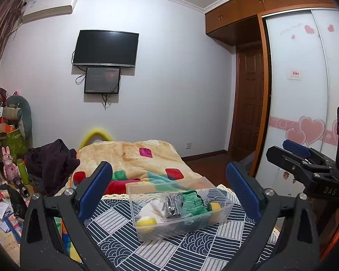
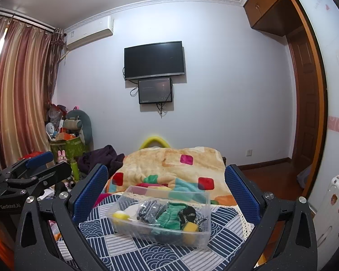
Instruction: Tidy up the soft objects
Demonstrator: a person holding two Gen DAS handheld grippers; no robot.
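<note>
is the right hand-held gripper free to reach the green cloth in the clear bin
Probably yes. The right hand-held gripper is open and empty, facing the bin, which has no lid. The green cloth lies on top, nothing over it.

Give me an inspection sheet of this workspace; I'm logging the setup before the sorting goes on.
Surface: patterned navy-and-white cloth with a colourful blanket behind it.
Job's things: clear plastic bin on the cloth, holding green knit items, a grey patterned piece, a white piece and yellow balls.
Clutter: dark clothing heap and a piled-up corner to the left.
Grippers: left gripper and right gripper both empty, jaws wide open, above the cloth and short of the bin.
Cables: loose leads hanging below the wall screens.
Surroundings: TV, air conditioner, wardrobe, door.
</note>
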